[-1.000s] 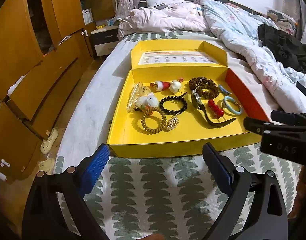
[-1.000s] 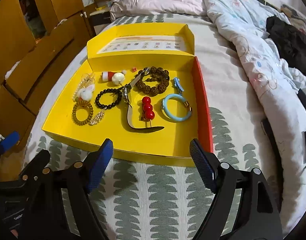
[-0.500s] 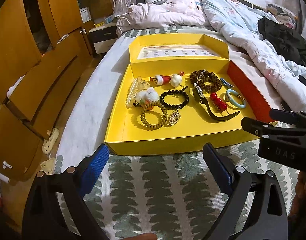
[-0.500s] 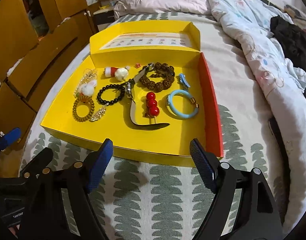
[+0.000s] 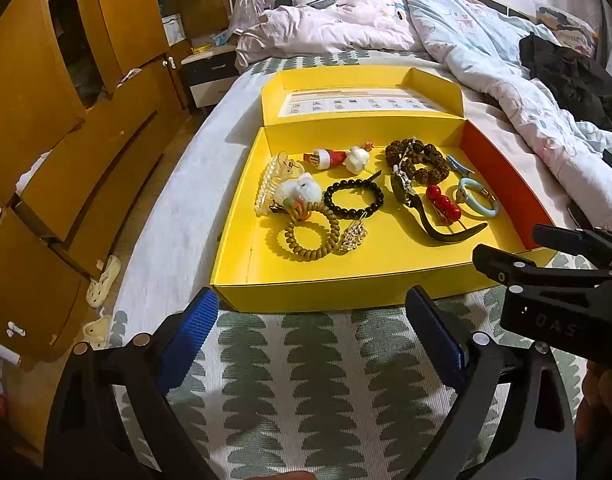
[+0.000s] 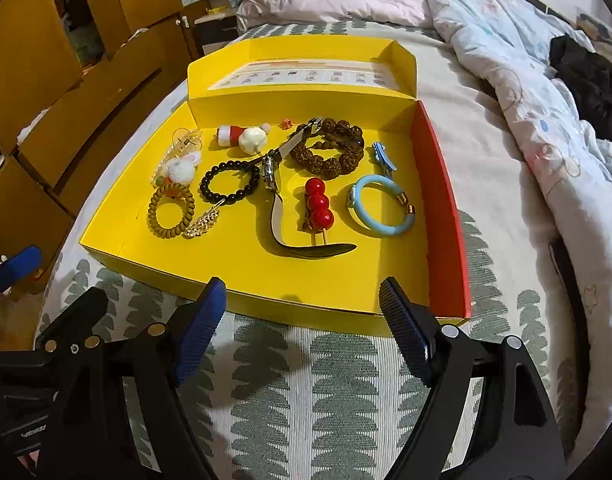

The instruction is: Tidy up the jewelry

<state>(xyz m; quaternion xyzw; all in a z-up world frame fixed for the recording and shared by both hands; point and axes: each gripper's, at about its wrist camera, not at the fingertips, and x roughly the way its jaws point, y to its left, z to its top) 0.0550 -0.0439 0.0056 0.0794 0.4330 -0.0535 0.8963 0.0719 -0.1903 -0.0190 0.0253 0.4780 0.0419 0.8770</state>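
Both your tongs, left (image 5: 309, 334) and right (image 6: 302, 318), hang spread wide and empty just short of the yellow box (image 6: 242, 300) on the bed. Jewelry's all inside; watch strap (image 6: 280, 220) overlaps the black bead bracelet (image 6: 230, 181), so pinch singles, slowly.

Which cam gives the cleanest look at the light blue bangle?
Right wrist: the light blue bangle lies near centre, its whole ring and gold end caps clear on the yellow tray. Left wrist shows the light blue bangle smaller, off toward the right, foreshortened.
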